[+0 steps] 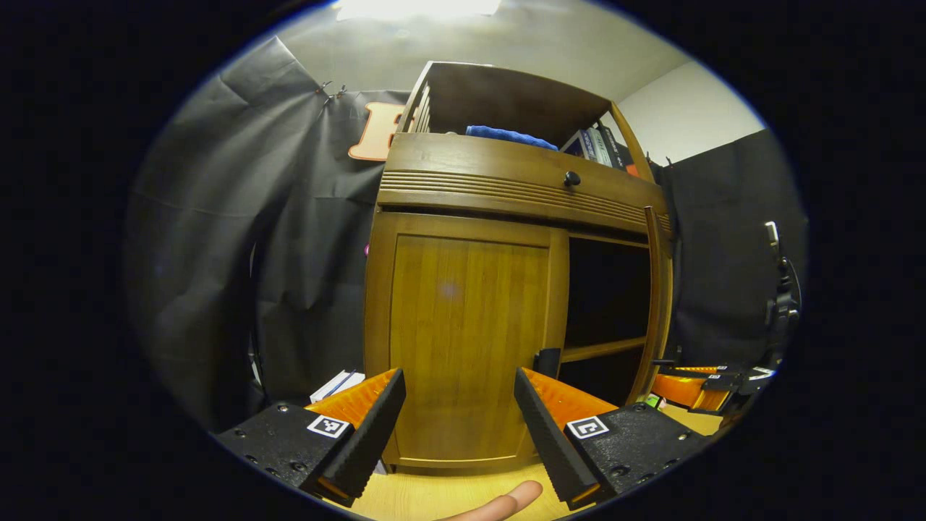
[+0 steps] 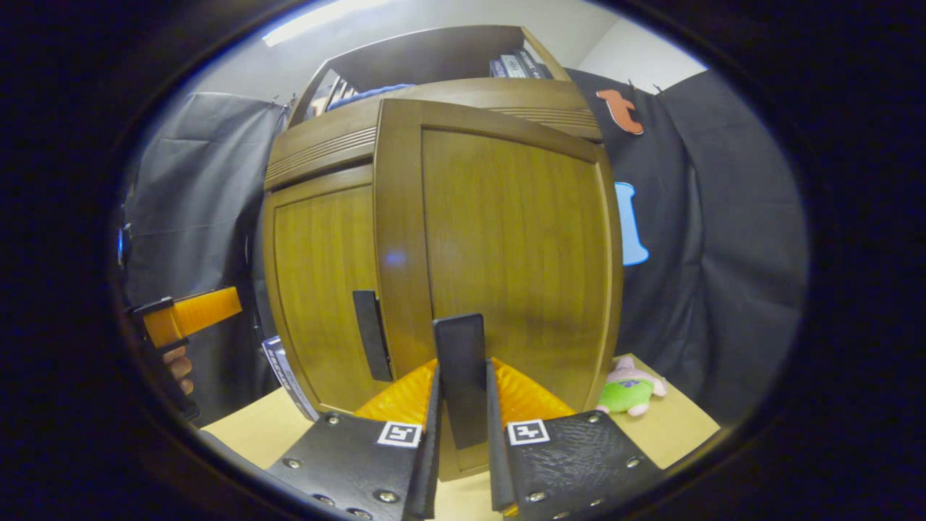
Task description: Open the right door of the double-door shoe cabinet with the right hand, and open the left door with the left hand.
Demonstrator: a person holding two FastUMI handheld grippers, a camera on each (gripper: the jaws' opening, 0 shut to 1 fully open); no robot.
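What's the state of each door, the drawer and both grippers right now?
right door: swung open, its black handle clamped between the fingers
left door: closed, untouched
drawer: closed
right gripper: shut on the right door's handle
left gripper: open, facing the left door, holding nothing

left gripper [image 1: 459, 420] agape, right gripper [image 2: 463, 441] clamped
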